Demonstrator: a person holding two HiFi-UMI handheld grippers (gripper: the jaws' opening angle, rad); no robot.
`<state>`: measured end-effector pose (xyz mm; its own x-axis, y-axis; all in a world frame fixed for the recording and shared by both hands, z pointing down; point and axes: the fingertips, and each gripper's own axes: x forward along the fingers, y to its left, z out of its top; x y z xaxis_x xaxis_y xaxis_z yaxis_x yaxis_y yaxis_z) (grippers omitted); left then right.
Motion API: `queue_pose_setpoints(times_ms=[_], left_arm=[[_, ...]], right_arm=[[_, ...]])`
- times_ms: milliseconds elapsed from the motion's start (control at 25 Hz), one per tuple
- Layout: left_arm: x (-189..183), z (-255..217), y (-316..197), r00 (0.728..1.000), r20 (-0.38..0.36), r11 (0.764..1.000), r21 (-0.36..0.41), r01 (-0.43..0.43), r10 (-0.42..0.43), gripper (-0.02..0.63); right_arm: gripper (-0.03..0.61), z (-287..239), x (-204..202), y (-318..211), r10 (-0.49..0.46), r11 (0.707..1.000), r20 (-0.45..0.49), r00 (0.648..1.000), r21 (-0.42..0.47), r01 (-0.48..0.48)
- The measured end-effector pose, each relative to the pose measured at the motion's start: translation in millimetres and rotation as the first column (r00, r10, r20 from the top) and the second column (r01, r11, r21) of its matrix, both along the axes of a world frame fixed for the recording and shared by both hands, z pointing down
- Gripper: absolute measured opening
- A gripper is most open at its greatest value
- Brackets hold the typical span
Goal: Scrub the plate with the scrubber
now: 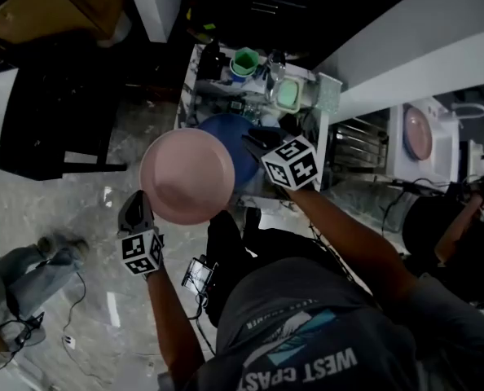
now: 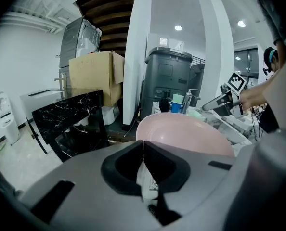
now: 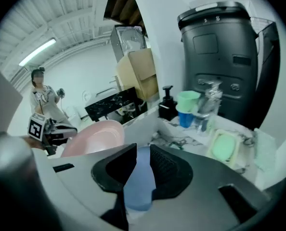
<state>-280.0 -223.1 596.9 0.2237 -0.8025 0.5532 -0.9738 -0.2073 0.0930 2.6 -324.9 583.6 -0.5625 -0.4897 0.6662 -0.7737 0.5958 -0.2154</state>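
My left gripper point(image 1: 144, 202) is shut on the near rim of a pink plate point(image 1: 187, 176), which it holds up and tilted in front of the sink counter point(image 1: 327, 96). In the left gripper view the jaws point(image 2: 143, 146) pinch the pink plate point(image 2: 181, 134) by its edge. My right gripper point(image 1: 255, 142) hovers over a blue plate point(image 1: 226, 133) behind the pink one. In the right gripper view its jaws point(image 3: 142, 150) stand apart, and the blue plate point(image 3: 140, 182) shows in the gap. The green scrubber point(image 1: 288, 94) lies in a white dish on the counter point(image 3: 225, 146), untouched.
On the counter stand a green cup point(image 1: 244, 59), a black pump bottle point(image 3: 168, 105) and a tap point(image 3: 208, 97). Behind them is a dark grey bin point(image 3: 220, 57). A cardboard box point(image 2: 97, 73) and black table point(image 2: 71, 117) are at left. Another person point(image 1: 462, 218) works at right.
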Motion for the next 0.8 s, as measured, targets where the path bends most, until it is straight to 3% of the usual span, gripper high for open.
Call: queue_pose_setpoints(times_ms=[160,280,400,640,800], left_arm=[[-4,-6,3,1.0,0.009,1.0,0.002,0.019,-0.019,0.005],[-6,-15,6,1.0,0.013,1.0,0.013,0.025,-0.026,0.005],[-10,-23,10,0.999,0.022,0.999,0.024,0.032,-0.032,0.005],[-18,-38,9,0.998,0.021,0.997,0.046,0.063,-0.064,0.005],[-20,-45,7,0.998,0.031,0.997,0.053,0.061,-0.063,0.005]], right_arm=[[0.118,-5,106,-37,0.202,0.978,-0.097,0.975,0.074,-0.195],[0.139,-11,189,-64,0.355,0.933,-0.163,0.92,0.114,-0.34],[0.154,-10,247,-81,0.438,0.899,-0.227,0.87,0.129,-0.419],[0.231,31,269,-93,0.431,0.895,-0.263,0.863,0.002,-0.446],[0.244,50,270,-91,0.41,0.899,-0.332,0.85,-0.009,-0.437]])
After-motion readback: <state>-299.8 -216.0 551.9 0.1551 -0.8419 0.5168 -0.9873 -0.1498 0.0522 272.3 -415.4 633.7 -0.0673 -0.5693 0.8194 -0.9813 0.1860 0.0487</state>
